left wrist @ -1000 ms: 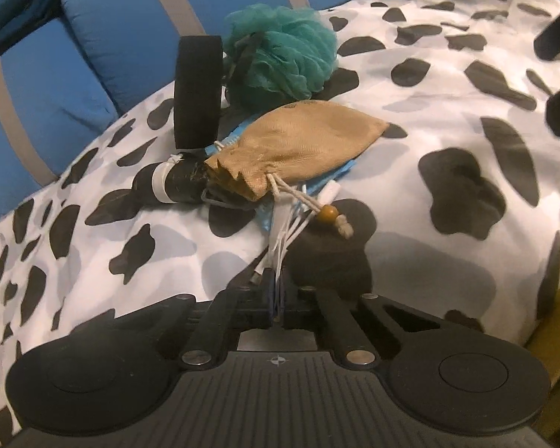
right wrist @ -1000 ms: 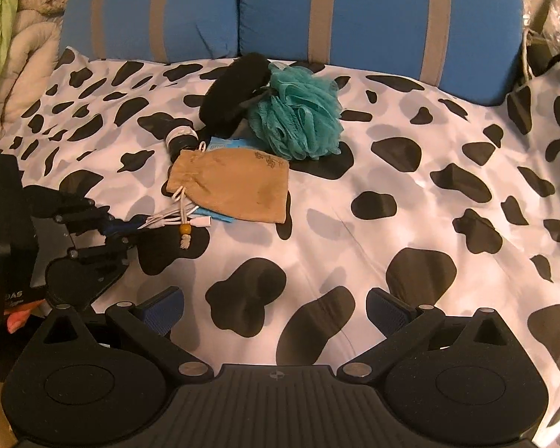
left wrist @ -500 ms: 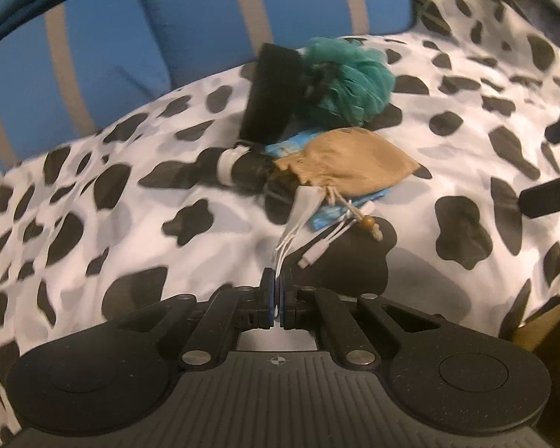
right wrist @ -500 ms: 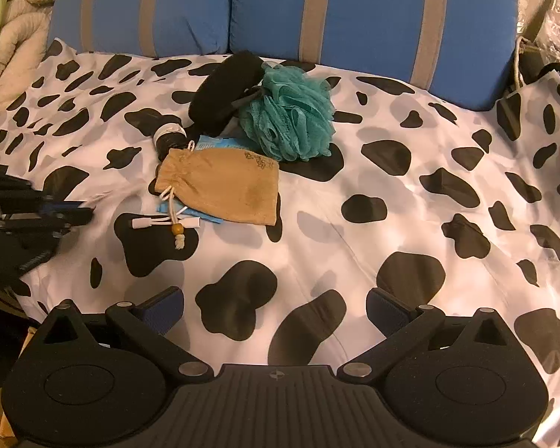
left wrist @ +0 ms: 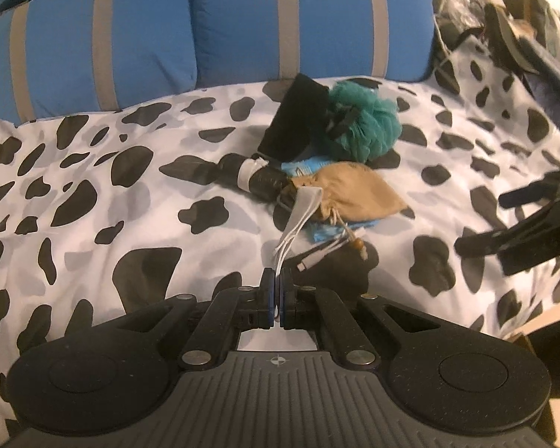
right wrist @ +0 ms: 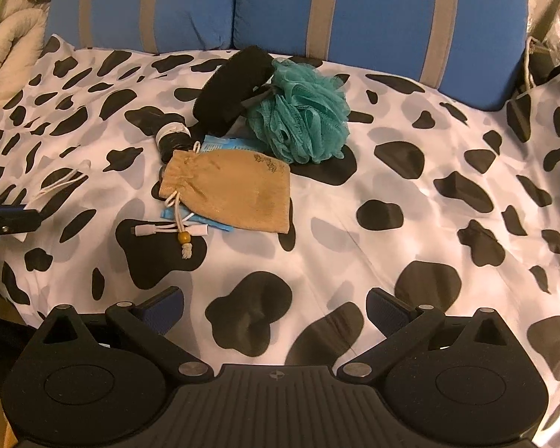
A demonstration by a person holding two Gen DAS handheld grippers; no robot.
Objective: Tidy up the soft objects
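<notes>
A tan drawstring pouch (right wrist: 229, 194) lies on the cow-print sheet (right wrist: 410, 205) over a blue packet (right wrist: 220, 144). Behind it are a teal bath pouf (right wrist: 302, 112), a black pad (right wrist: 233, 89) and a black roll with white tape (right wrist: 173, 136). A second white cable (right wrist: 168, 230) lies by the pouch's beaded cord. My left gripper (left wrist: 278, 298) is shut on a white cable (left wrist: 298, 220) and holds it lifted to the left of the pile (right wrist: 58, 184). My right gripper (right wrist: 274, 311) is open and empty, in front of the pile.
Blue cushions with grey stripes (right wrist: 373, 15) line the back of the bed. Bedding is piled at the far left (right wrist: 7, 44) and bags and clutter at the far right (left wrist: 522, 26). The bed's front edge is near both grippers.
My left gripper has drawn the white cable out from the pile and moved left and back with it. The right gripper has barely moved.
</notes>
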